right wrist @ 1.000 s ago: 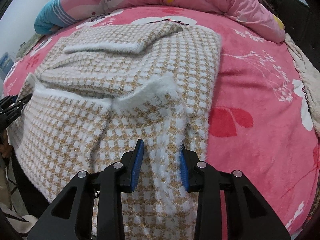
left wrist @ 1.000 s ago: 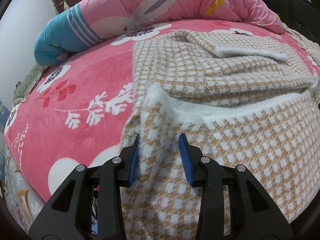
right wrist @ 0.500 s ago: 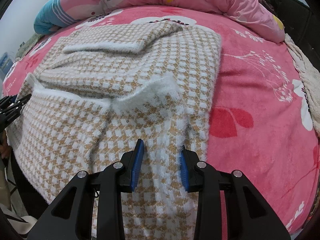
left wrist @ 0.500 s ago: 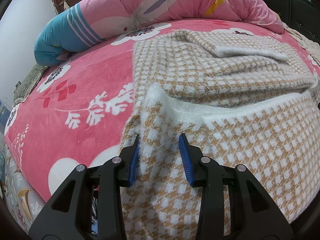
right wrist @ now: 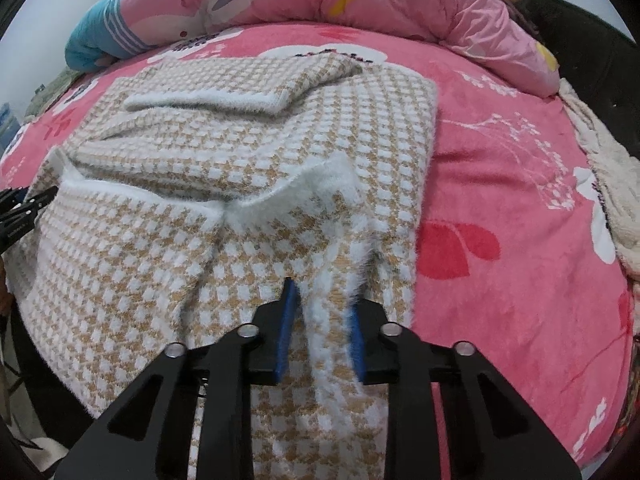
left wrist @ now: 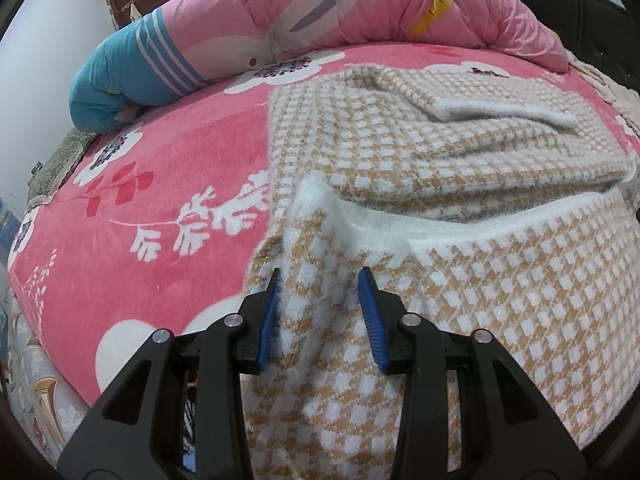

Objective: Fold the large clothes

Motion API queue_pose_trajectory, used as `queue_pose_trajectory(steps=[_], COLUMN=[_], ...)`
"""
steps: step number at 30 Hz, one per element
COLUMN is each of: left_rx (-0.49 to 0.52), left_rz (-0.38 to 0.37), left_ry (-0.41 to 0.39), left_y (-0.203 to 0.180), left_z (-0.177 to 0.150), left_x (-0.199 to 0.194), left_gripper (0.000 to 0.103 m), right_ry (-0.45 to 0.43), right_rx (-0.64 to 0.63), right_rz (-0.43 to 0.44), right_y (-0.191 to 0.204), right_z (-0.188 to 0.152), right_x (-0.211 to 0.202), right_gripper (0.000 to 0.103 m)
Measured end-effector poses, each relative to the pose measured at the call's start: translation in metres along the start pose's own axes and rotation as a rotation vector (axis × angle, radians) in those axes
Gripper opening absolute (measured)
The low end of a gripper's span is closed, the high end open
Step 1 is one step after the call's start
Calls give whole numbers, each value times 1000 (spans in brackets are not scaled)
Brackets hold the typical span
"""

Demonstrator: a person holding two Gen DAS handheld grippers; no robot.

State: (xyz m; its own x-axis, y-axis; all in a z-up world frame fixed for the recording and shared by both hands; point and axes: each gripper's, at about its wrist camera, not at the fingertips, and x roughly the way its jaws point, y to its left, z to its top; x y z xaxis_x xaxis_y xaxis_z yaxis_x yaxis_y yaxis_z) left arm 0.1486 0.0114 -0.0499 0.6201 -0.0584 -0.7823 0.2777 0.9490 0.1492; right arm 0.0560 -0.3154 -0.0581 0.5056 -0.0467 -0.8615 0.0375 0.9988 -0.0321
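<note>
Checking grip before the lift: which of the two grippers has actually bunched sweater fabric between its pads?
The right gripper: its jaws have just been closing on a raised ridge of the checked sweater. The left gripper stands wider over flat knit.

The right gripper (right wrist: 322, 304) has just been closing: its jaws stand narrower than before, pinching a ridge of the checked sweater (right wrist: 240, 184) between them.

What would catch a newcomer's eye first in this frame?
The tan-and-white checked sweater, partly folded, spreads across the pink floral blanket. The right gripper has just been closing on a bunched fold at its near edge. A rolled pink quilt lies along the far side.
</note>
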Motion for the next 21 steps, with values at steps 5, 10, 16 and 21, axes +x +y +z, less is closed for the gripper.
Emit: queue_pose_trajectory(steps=[5, 10, 16, 21], left_rx=[29, 58, 86, 60], left_rz=[21, 47, 68, 45], left_ry=[-33, -77, -187, -284], left_y=[-1, -6, -11, -5], left_z=[-2, -2, -10, -20], left_x=[-4, -20, -62, -105], left_gripper=[15, 10, 8, 7], right_ry=[-58, -122, -219, -315], right_rx=[15, 18, 19, 61], right_rz=[-22, -26, -26, -3], right_y=[4, 8, 13, 9], right_z=[-7, -17, -29, -43], right_x=[-14, -34, -73, -116], right_gripper=[10, 9, 8, 8])
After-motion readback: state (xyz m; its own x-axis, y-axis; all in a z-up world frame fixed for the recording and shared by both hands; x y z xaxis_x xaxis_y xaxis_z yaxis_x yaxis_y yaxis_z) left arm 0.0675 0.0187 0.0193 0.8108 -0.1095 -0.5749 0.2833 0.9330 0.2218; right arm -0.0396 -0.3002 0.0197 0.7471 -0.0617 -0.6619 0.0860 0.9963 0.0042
